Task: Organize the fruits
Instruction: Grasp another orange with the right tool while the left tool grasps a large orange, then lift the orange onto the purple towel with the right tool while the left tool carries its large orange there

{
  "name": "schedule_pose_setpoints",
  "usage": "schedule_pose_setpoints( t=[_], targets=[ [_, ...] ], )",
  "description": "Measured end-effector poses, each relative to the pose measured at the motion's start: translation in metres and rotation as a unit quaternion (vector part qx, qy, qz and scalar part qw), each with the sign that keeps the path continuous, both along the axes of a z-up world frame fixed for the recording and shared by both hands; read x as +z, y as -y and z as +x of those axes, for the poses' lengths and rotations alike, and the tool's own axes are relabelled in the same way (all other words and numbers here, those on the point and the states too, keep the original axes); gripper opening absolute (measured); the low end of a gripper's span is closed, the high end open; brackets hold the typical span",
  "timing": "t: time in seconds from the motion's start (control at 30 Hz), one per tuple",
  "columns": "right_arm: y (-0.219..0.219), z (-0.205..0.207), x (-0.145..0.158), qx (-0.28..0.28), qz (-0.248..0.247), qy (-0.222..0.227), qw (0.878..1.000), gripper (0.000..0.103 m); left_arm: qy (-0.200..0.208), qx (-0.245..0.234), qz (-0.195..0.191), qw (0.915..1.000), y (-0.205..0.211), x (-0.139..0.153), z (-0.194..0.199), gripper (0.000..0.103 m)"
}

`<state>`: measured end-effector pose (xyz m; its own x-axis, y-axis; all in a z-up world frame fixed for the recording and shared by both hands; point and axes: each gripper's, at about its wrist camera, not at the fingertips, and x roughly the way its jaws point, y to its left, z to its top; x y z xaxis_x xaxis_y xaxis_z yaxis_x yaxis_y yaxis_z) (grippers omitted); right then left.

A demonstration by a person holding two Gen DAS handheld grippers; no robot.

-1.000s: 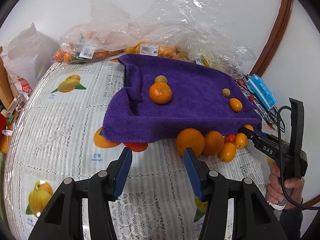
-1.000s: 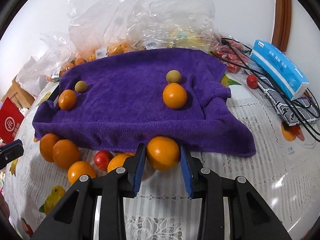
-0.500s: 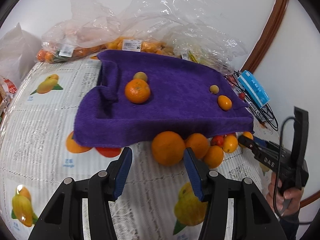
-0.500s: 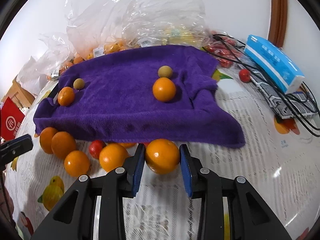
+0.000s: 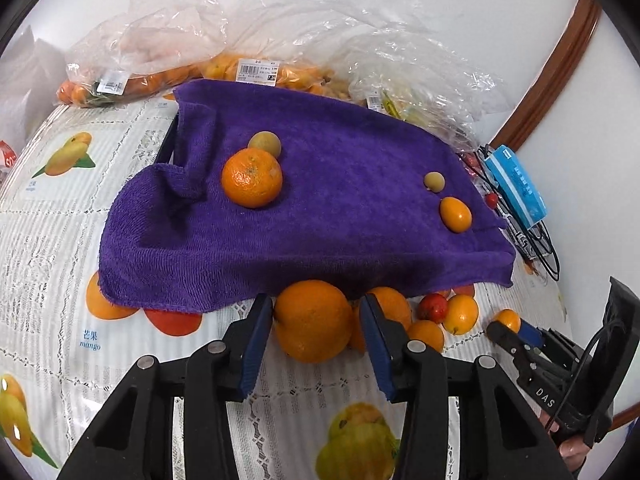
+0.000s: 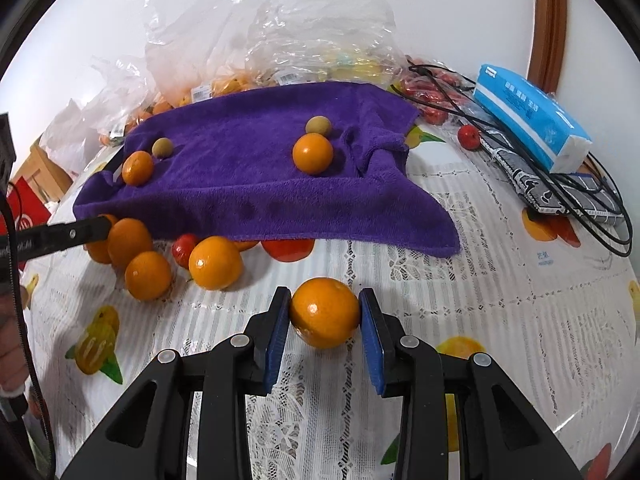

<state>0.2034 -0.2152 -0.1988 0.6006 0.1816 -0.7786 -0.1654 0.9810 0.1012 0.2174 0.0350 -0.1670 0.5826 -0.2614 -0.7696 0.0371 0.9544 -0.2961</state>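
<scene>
The right gripper (image 6: pixel 324 314) has drawn its clamped orange (image 6: pixel 324 312) back off the purple towel (image 6: pixel 260 184) — lifted clear of the bench. The left gripper (image 5: pixel 316 320) has closed in, fingers apart around a big orange (image 5: pixel 312 320) — likely next

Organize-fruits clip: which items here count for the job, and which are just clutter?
Job:
right claw, shut on an orange
left claw
loose oranges
purple towel

Clutter:
tissue pack
black cables
plastic bags
</scene>
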Motion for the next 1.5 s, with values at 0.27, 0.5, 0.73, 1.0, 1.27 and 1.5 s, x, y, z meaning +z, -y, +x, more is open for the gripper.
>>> schedule_pose_setpoints(
  t=[0.27, 0.5, 0.73, 1.0, 1.27, 1.5],
  targets=[
    [-0.006, -0.004, -0.005, 0.013, -0.018, 0.002, 1.0, 0.035, -0.013, -0.019, 0.019, 0.9995, -0.002, 0.001, -0.002, 0.043],
    [-0.006, -0.005, -0.005, 0.012, -0.015, 0.005, 1.0, 0.034, -0.029, -0.024, 0.028, 0.9989, 0.003, -0.01, 0.0, 0.043],
    [-0.004, -0.003, -0.005, 0.014, -0.011, 0.006, 1.0, 0.034, -0.02, -0.01, 0.029, 0.9993, 0.008, -0.015, 0.004, 0.041],
    [-0.002, -0.008, 0.004, 0.01, -0.014, 0.016, 1.0, 0.034, -0.017, -0.012, 0.025, 0.9995, 0.002, -0.008, -0.003, 0.04],
    [-0.001, -0.022, 0.036, -0.001, -0.013, 0.038, 0.999, 0.034, 0.001, 0.007, 0.013, 0.9999, -0.014, 0.017, -0.032, 0.04],
    [-0.001, -0.037, 0.071, -0.013, -0.01, 0.06, 0.998, 0.034, 0.017, 0.018, 0.013, 0.9996, -0.021, 0.042, -0.057, 0.04]
  ],
)
